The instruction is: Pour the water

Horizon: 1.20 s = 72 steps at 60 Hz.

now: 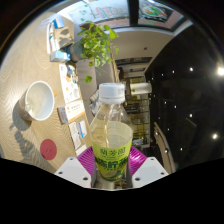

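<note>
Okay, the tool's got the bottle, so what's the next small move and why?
Probably carry the bottle toward the white bowl beyond and to the side. The tool grips it upright by the label, its white cap looks still on, and the bowl stands well apart, so pouring can't start here.

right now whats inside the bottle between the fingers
The bottle holds pale yellowish liquid to just below its shoulder, clear space above, white cap on. Its label hides the lower part, and the gripper fingers cover its base.
</note>
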Available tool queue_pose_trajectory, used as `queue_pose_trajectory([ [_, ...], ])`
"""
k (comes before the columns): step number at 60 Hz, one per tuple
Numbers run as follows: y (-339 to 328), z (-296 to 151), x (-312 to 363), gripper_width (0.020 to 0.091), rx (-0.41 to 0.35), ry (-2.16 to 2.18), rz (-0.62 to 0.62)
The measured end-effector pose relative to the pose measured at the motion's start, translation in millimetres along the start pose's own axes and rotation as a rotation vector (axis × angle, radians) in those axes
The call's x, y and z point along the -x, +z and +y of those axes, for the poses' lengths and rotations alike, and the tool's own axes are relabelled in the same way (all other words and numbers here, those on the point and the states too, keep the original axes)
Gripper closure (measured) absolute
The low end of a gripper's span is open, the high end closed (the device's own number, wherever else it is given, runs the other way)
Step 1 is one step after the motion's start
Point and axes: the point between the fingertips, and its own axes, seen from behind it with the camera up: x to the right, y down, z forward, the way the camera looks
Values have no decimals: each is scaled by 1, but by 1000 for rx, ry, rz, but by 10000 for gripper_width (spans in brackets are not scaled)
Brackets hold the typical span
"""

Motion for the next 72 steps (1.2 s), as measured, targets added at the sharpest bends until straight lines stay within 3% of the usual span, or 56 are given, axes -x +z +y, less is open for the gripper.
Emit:
queue_pose_trajectory([
  [11,-4,11,1,696,-57,548,-158],
  [21,7,15,41,695,-85,953,-326],
  [40,49,23,135,694,-106,1240,-529],
  [60,63,26,185,680,-131,1280,-592],
  [72,63,25,183,604,-177,1257,-558],
])
